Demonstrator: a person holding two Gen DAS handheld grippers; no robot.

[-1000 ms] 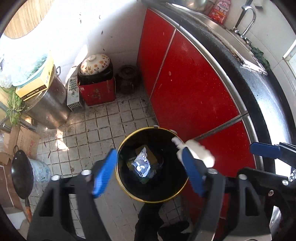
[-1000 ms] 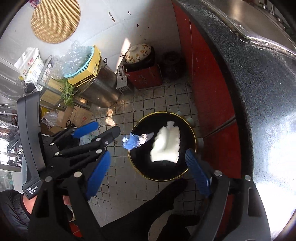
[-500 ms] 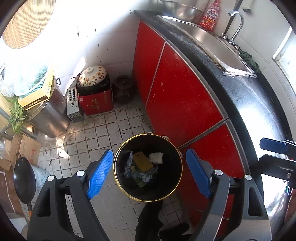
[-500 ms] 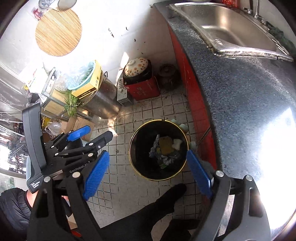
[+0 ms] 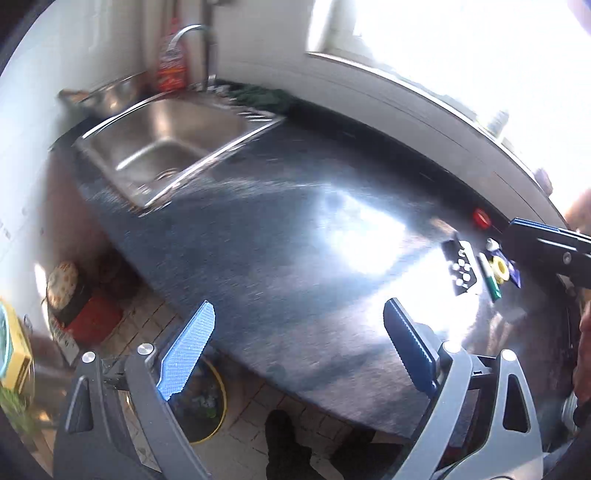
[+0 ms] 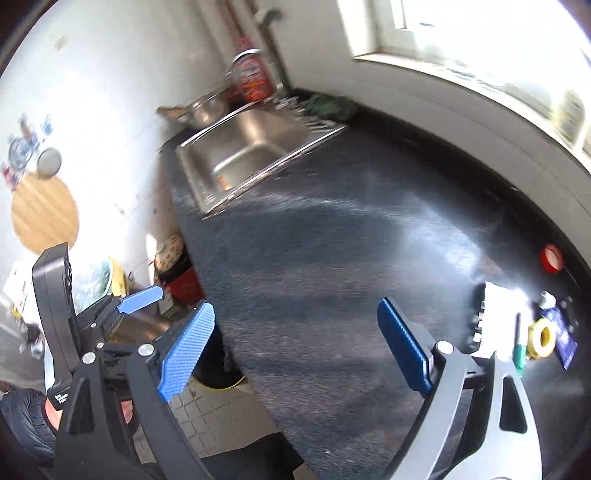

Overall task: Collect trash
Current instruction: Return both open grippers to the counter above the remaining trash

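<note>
A cluster of small litter lies on the dark speckled counter, well off to the right of both sets of jaws: a black-and-white card with white dots, a green stick, a yellow roll of tape on a dark blue wrapper, and a small white cap; a red round lid sits apart, further back toward the wall. The trash bin, black with a yellow rim and scraps inside, stands on the tiled floor below the counter edge, just behind the left jaw of the left gripper. That gripper hangs over the counter with its blue jaws spread wide and opening, nothing between them. The right gripper does likewise, jaws wide, opening and empty, bare counter between them; in its view the left gripper's blue tips and black body show at the far left, with part of a person in a dark jacket below. Ahead of the jaws and to the left a steel sink is set into the counter, with a curved tap, a red bottle, a metal bowl and a dark green cloth behind it. A bright window glares at the upper right. Both views are motion-blurred
</note>
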